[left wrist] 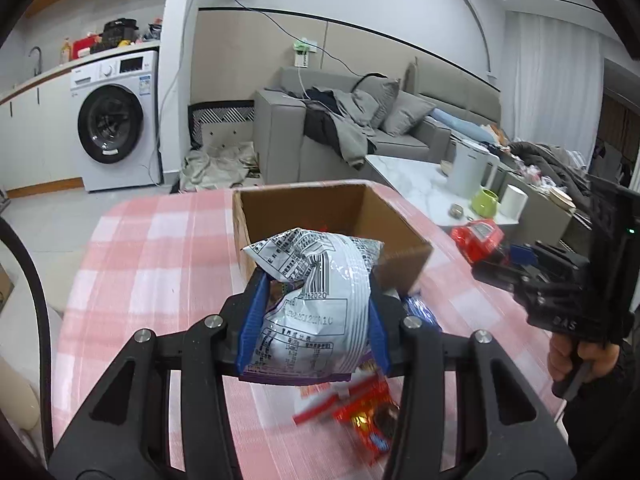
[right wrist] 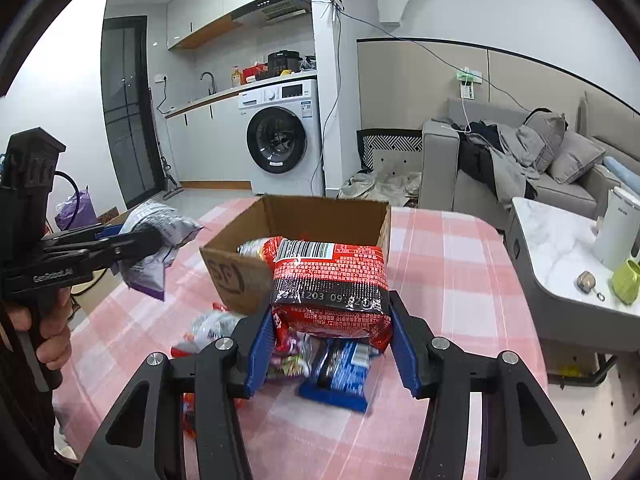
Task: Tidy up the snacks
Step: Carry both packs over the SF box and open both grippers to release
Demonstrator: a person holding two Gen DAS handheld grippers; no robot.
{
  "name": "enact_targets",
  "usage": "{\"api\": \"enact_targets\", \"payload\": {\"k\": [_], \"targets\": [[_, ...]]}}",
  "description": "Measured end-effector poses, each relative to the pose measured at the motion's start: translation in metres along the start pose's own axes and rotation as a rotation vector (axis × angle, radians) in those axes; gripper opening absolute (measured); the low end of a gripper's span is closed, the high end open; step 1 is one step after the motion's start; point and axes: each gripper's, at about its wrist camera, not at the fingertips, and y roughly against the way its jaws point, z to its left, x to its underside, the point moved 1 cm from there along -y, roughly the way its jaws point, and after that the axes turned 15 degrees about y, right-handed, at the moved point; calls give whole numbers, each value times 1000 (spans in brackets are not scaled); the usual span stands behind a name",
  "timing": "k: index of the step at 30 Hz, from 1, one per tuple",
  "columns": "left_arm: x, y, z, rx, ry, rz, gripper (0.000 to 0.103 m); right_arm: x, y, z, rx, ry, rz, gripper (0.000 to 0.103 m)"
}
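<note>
Between my left tongs (left wrist: 316, 316) sits a crumpled white-and-purple snack bag (left wrist: 316, 292), pinched tight by both blue pads. Ahead of them stands the open cardboard box (left wrist: 400, 220) on the pink checked worktop (left wrist: 152, 264). My right tongs (right wrist: 332, 336) clamp a red noodle packet (right wrist: 332, 280) just before that box; loose snacks (right wrist: 340, 368) lie below them.

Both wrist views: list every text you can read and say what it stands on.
"GenRobot.AI": side of the left gripper.
"SF": front wall of the cardboard box.
"DAS": body of the right gripper.
"1203 09:": red snack packet; remaining print too blurred.
White-and-purple snack bag: print too blurred.
</note>
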Motion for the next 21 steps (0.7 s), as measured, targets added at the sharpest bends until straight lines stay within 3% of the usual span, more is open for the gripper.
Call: {"api": "enact_targets", "payload": {"k": [11, 21], "targets": [[-44, -23, -14, -24, -28, -69, 42, -33, -20, -11, 1, -16, -17, 53], [-73, -63, -10, -43, -7, -78, 42, -55, -43, -13, -8, -13, -28, 53]]}}
